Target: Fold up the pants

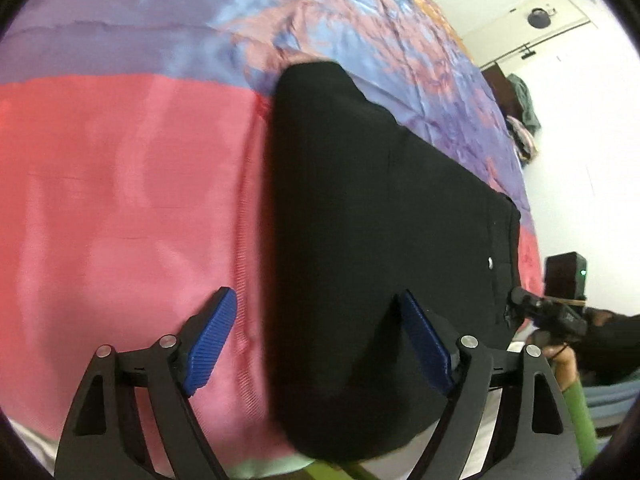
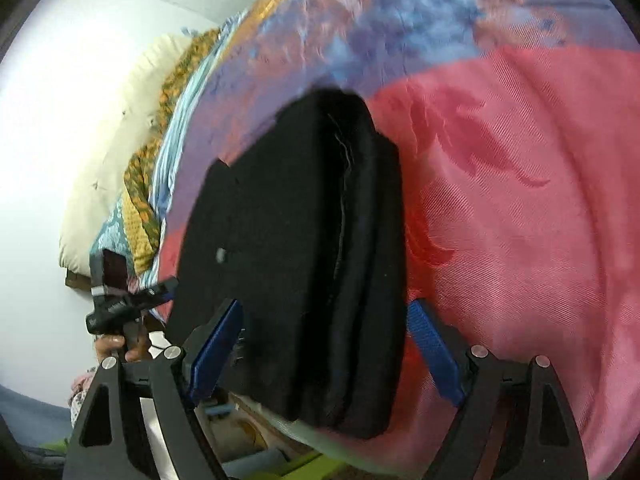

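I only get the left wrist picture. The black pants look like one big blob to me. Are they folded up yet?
Observer: Yes. The right wrist view shows the black pants stacked in several layers along one edge.
Operator: Is the other gripper grabbing them?
Observer: No. The right gripper is open, its blue fingers either side of the stack's near end without pressing it.
Operator: What's past the pants on that side?
Observer: A cream pillow lies at the far end of the bedspread, beside a patterned orange cloth.
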Tool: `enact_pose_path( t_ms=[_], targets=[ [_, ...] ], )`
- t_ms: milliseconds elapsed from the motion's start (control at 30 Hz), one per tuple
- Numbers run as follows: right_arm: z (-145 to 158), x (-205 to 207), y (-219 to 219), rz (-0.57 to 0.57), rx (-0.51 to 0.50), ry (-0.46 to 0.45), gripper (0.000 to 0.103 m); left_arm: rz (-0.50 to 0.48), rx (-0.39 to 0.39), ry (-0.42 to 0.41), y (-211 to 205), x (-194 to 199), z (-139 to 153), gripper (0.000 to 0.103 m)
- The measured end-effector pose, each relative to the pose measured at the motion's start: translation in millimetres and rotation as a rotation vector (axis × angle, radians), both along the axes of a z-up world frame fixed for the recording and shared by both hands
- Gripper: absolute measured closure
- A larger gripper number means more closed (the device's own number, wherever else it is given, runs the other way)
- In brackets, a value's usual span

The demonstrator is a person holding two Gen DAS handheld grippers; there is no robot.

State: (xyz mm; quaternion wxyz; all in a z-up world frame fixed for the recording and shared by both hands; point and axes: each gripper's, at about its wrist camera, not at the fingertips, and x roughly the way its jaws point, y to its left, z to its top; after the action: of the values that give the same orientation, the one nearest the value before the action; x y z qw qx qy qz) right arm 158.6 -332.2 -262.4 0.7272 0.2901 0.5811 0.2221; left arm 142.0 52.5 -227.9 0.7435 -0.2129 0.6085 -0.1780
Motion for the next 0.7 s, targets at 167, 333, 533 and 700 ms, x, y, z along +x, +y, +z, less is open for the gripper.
enact_pose_path(
  t_ms=[167,333,533,700],
  targets=[
    [-10.7,8.3,5.1,-0.002,0.059,0.037,0.019,-0.008,-0.034,-0.005,-12.9,4.6,-5.6,0.034],
    [7.9,9.5,34.0,0.104,-0.092,-0.046,0.048,-0.035,0.005,-0.072,-24.6,0.5,19.9,0.075],
    [62.2,23.9,60.9,0.164,-0.142,-0.181,0.064,-0.047,-0.016,-0.204,-30.8,14.5,79.2,0.077],
    [101.1,73.2,74.9,0.164,-0.131,-0.295,0.065,-0.02,0.034,-0.31,-20.2,57.8,113.7,0.077]
  ],
)
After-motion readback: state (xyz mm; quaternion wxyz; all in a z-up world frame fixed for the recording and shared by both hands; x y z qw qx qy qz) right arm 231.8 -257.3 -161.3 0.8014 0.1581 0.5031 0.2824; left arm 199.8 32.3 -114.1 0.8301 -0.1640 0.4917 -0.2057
